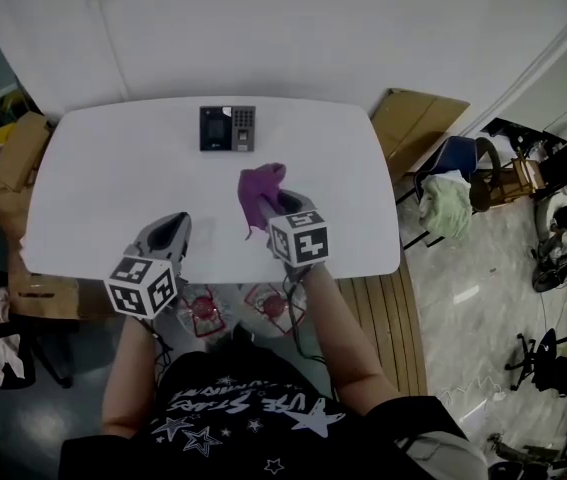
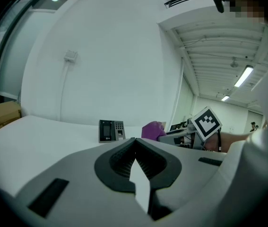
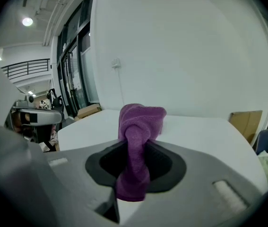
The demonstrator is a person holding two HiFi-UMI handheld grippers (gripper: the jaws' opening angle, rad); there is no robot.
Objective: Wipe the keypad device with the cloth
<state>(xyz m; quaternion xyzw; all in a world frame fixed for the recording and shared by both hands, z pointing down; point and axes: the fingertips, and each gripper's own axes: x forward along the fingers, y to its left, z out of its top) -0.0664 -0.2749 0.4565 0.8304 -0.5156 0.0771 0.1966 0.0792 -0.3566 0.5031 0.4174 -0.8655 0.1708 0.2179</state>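
Observation:
The dark keypad device lies flat near the far edge of the white table; it also shows as the keypad device in the left gripper view. My right gripper is shut on a purple cloth, which bunches above the jaws and hangs below them, seen up close as the cloth. It is held above the table's middle, short of the device. My left gripper hovers near the front edge, jaws closed together with nothing between them; left gripper.
A cardboard box stands left of the table and a flat cardboard sheet leans at the right. Chairs and clutter fill the floor to the right. A person's torso and arms are below the front edge.

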